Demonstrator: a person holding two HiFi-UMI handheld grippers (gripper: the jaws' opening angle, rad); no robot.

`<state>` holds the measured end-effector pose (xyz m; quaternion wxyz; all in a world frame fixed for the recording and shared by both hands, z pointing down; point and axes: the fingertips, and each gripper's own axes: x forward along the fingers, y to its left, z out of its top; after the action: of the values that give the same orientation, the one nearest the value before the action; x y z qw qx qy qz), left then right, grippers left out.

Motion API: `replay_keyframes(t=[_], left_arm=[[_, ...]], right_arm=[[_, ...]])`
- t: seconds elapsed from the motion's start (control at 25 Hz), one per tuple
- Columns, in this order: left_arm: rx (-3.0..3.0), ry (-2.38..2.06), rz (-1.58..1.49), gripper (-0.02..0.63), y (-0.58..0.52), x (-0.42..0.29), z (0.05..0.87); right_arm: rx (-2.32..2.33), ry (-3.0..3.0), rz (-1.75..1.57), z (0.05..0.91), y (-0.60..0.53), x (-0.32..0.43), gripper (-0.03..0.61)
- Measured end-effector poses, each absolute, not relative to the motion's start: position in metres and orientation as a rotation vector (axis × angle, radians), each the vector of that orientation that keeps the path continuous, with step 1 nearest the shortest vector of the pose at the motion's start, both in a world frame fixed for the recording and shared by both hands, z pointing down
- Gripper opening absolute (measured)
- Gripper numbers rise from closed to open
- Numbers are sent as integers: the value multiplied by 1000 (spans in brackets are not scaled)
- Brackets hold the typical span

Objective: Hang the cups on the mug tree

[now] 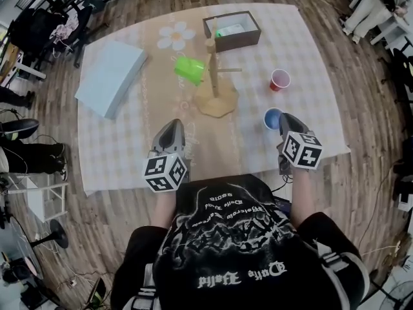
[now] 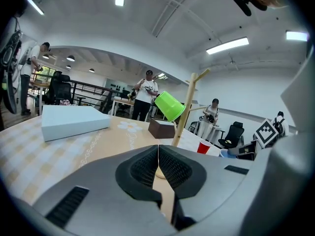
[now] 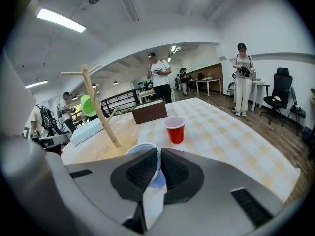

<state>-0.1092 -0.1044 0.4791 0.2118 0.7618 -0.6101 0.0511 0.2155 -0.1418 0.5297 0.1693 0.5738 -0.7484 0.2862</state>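
One blue cup (image 1: 271, 117) sits partly hidden in right gripper (image 1: 282, 119)

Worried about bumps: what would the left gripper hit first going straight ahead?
Most likely the mug tree's base, straight ahead of the left gripper; depth is hard to judge.

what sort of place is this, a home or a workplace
Most likely an open-plan office or lab: office chairs, strip ceiling lights, and people standing among desks behind the cloth-covered table.
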Motion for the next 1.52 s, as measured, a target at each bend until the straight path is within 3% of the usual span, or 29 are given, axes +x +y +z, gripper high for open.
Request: replay_keyframes(t=[0.4, 1.52], left_arm=[[2106, -1701, 192, 22, -93, -118, 486], [2088, -1647, 204, 21, -93, -162, 487]], right_arm=[[1725, -2160, 456, 473, -163, 192, 34], [1830, -2061, 10, 385, -196, 103, 34]])
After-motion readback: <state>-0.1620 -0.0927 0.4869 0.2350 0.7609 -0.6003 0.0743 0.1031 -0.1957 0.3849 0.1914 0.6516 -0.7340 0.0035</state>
